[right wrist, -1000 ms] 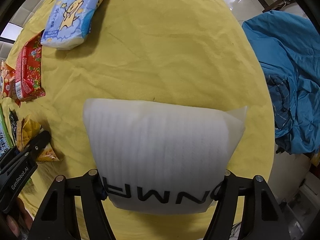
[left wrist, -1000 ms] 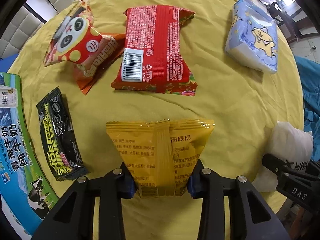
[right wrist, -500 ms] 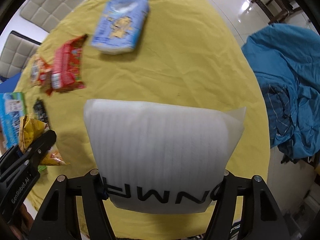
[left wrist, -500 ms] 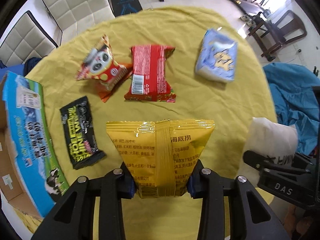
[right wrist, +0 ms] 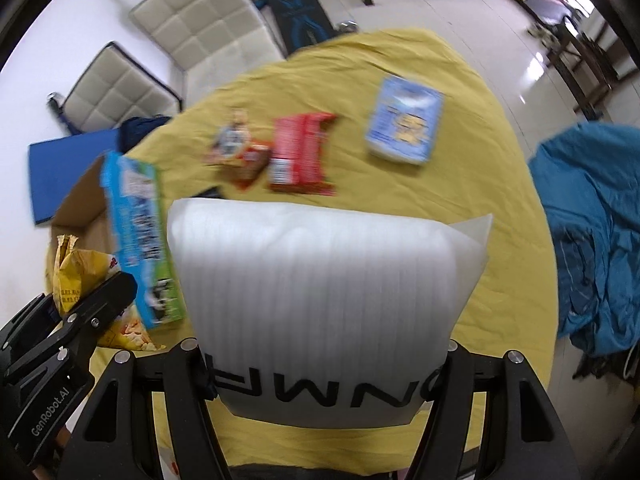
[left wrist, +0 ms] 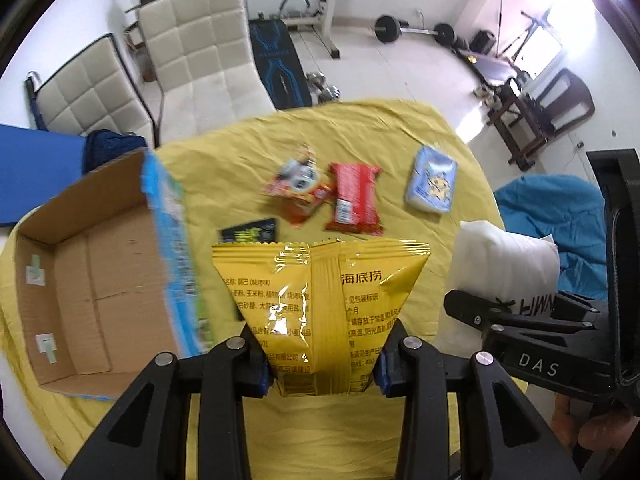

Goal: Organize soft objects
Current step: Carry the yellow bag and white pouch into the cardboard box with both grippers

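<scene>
My left gripper [left wrist: 322, 364] is shut on a yellow snack bag [left wrist: 320, 304] and holds it high above the yellow-clothed table [left wrist: 248, 148]. My right gripper [right wrist: 326, 372] is shut on a white foam pouch [right wrist: 320, 304], also held high; it shows at the right of the left wrist view [left wrist: 500, 264]. On the cloth lie a red snack pack [left wrist: 354, 204], a panda snack bag [left wrist: 298, 182], a black sachet [left wrist: 250, 234] and a blue tissue pack [left wrist: 432, 182]. An open cardboard box [left wrist: 92, 280] stands at the left.
Two cream padded chairs [left wrist: 200, 52] stand behind the table. Gym gear and a weight bench [left wrist: 280, 64] fill the far floor. A blue cloth heap [right wrist: 592, 232] lies right of the table. A blue mat [left wrist: 36, 176] lies at the left.
Both grippers have risen well above the table with their loads; the table items look smaller and the open box and room have come into view.
</scene>
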Demonstrator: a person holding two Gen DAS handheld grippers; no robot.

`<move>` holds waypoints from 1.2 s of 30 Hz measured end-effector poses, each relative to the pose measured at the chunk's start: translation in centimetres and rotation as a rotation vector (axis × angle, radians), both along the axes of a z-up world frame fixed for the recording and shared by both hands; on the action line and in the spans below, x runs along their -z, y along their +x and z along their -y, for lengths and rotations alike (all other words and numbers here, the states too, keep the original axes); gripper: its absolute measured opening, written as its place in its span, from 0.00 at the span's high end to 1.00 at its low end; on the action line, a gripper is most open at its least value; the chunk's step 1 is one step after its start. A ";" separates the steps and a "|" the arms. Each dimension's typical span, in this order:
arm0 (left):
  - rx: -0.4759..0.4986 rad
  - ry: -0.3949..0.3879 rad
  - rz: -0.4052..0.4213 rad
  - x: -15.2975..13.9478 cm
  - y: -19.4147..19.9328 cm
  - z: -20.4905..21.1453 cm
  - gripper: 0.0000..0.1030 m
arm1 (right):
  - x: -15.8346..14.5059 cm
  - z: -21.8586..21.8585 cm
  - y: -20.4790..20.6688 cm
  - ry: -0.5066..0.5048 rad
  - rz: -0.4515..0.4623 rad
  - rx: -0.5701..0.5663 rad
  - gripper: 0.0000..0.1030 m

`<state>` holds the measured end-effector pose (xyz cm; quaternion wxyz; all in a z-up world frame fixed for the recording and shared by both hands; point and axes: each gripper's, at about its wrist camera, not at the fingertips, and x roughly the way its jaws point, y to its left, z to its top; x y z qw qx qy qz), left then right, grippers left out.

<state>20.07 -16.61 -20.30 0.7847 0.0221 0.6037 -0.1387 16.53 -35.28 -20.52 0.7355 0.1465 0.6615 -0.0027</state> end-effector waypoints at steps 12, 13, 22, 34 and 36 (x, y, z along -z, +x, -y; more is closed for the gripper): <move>-0.136 -0.006 0.040 -3.5 2.0 -15.7 0.67 | -3.6 -17.2 3.9 0.067 0.073 -0.169 0.32; -0.149 -0.009 0.030 -3.3 2.3 -17.1 0.67 | -3.6 -18.4 4.3 0.071 0.071 -0.182 0.32; -0.228 -0.034 -0.080 1.5 6.7 -27.0 0.67 | 0.1 -30.0 9.2 0.066 0.021 -0.292 0.32; -0.256 -0.090 -0.255 10.6 13.4 -32.6 0.67 | 9.8 -36.0 15.2 -0.021 -0.110 -0.324 0.32; -0.254 -0.091 -0.282 12.1 14.1 -32.9 0.67 | 11.0 -36.2 15.5 -0.038 -0.125 -0.325 0.32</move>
